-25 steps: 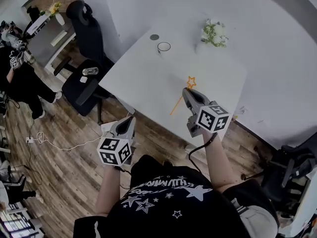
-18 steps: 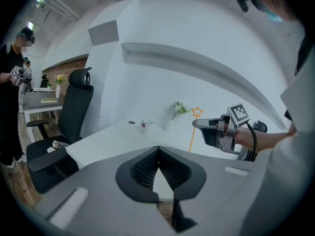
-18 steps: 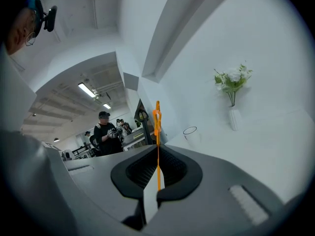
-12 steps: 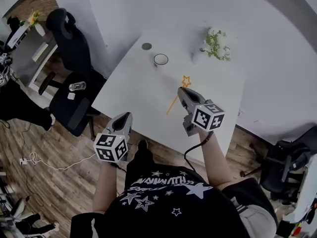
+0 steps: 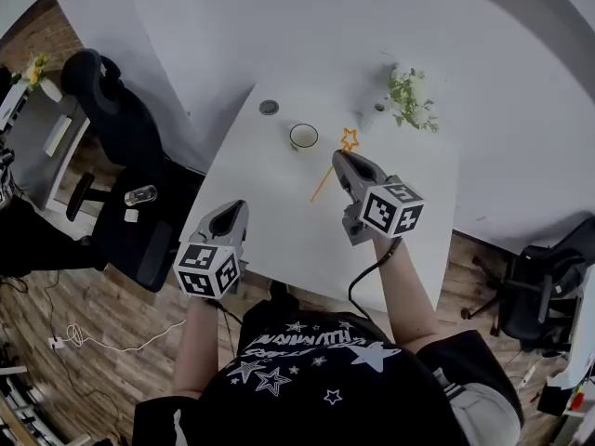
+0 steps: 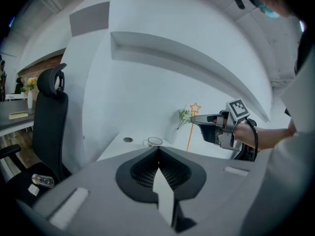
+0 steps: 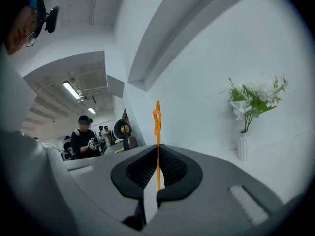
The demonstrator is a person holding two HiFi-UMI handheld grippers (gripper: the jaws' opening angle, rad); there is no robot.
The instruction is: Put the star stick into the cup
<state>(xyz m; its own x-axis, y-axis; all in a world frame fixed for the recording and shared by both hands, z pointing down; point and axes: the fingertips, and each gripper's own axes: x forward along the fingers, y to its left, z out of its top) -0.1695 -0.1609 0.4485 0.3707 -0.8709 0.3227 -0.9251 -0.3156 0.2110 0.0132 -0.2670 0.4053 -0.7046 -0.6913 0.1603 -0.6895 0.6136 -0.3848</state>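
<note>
Right gripper (image 5: 340, 159) has its fingers clamped on the orange star stick (image 5: 323, 183), star end up, over the white surface (image 5: 279, 230). The star sits just beside the cup (image 5: 303, 137), not in it. Left gripper (image 5: 236, 209) hovers at the near edge, fingers pressed together on nothing. A flower vase (image 5: 407, 96) stands at the far corner.

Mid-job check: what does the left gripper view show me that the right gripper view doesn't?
Only the left gripper view: the cup, the right claw seen from the side, and a black chair. Only the right gripper view: a person in the background, and a close look at the stick clamped between that claw's shut jaws. Both: the stick and the flowers.
</note>
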